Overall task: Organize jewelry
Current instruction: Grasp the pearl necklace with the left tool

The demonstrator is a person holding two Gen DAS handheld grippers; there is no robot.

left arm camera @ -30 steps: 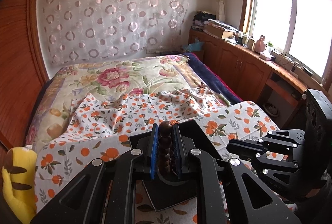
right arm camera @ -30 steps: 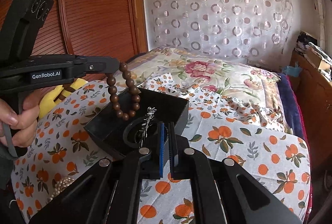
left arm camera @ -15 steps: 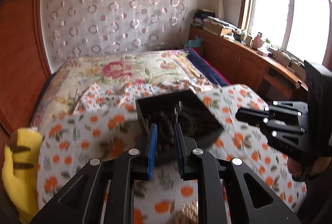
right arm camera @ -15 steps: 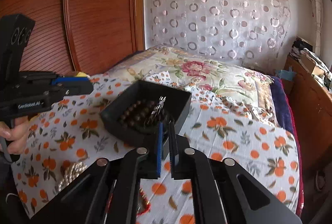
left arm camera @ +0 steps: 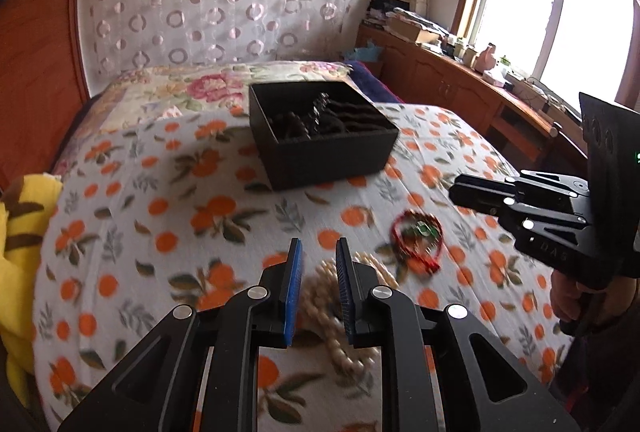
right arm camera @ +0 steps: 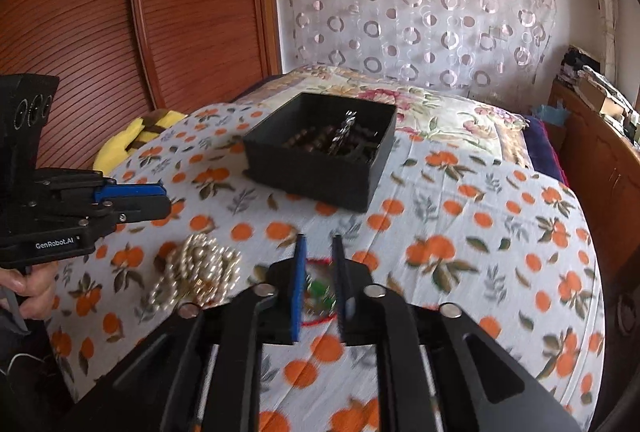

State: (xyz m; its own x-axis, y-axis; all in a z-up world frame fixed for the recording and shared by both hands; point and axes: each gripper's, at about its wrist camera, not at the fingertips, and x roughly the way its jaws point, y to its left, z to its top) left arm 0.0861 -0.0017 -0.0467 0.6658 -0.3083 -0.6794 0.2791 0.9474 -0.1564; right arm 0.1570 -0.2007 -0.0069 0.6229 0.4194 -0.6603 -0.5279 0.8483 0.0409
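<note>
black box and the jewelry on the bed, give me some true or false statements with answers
1. The black box already holds a dark bead bracelet. True.
2. The pearl necklace lies inside the box. False: it lies on the orange-print sheet, outside it.
3. The left gripper clamps the pearls. False: its jaws are apart, with nothing gripped.
4. The red string bracelet lies on the sheet. True.
5. The right gripper holds a silver hairpin. False: it is empty, jaws just opening.

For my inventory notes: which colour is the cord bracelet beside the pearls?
Red, with a green piece on it; the left wrist view shows it best.
</note>
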